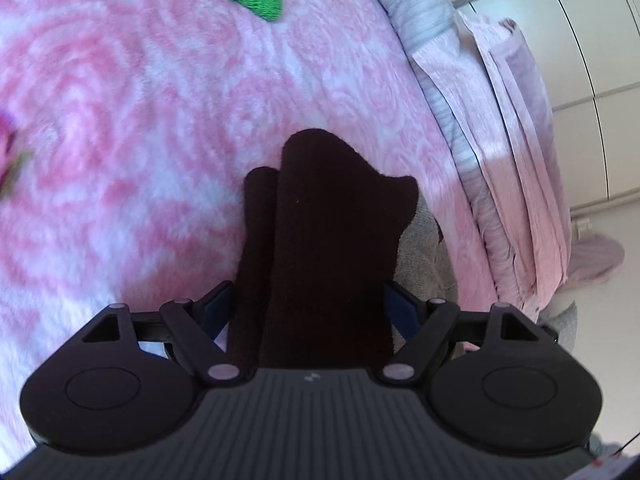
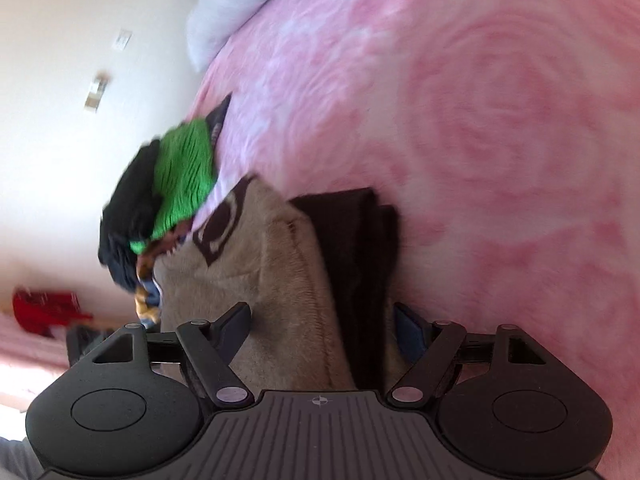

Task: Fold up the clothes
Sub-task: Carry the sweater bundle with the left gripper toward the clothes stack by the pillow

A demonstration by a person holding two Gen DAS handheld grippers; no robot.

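Fingers (image 1: 218,304) of both your grippers stand spread around dark brown socks (image 1: 320,240) on the pink rose-patterned blanket (image 1: 140,120); white wardrobe doors (image 1: 580,40) beyond.

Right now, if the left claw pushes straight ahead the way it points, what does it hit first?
The dark brown garment: it already lies between the open left claw's fingers and runs ahead of them. Past its far end comes only the pink blanket. How high the claw sits above the cloth is unclear.
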